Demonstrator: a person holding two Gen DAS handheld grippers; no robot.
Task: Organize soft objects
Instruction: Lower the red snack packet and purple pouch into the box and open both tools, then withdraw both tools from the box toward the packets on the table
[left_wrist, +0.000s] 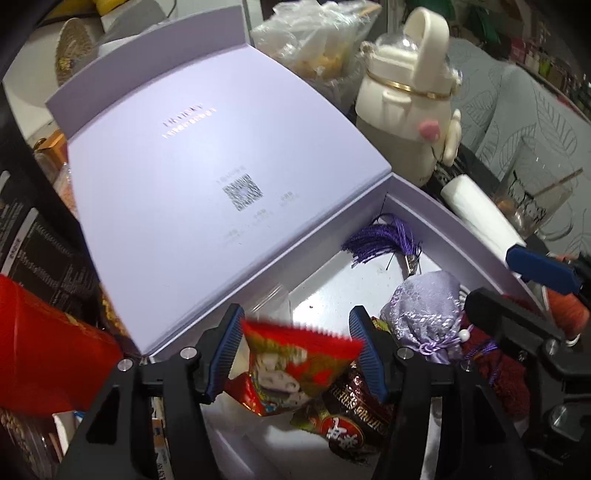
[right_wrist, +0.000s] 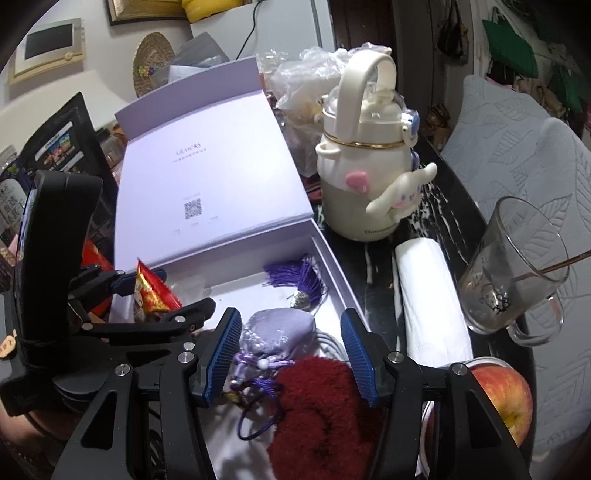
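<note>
An open lilac box (left_wrist: 424, 206) (right_wrist: 332, 254) holds a purple tassel (left_wrist: 376, 242) (right_wrist: 295, 277), a lilac satin pouch (left_wrist: 424, 314) (right_wrist: 277, 336), a dark red fluffy piece (right_wrist: 325, 413) (left_wrist: 491, 365) and dark snack packets (left_wrist: 351, 417). My left gripper (left_wrist: 295, 354) (right_wrist: 144, 295) hangs over the box's near left part with a red snack packet (left_wrist: 299, 362) (right_wrist: 151, 295) between its open fingers. My right gripper (right_wrist: 291, 358) is open over the pouch and the fluffy piece. Its blue fingertip (left_wrist: 539, 269) shows in the left wrist view.
The box lid (left_wrist: 207, 177) (right_wrist: 207, 177) stands open at the back. A cream bottle (right_wrist: 365, 177) (left_wrist: 406, 110), a white roll (right_wrist: 432, 299), a glass mug (right_wrist: 517, 269) and an apple (right_wrist: 506, 398) stand to the right. A red bag (left_wrist: 48, 354) lies on the left.
</note>
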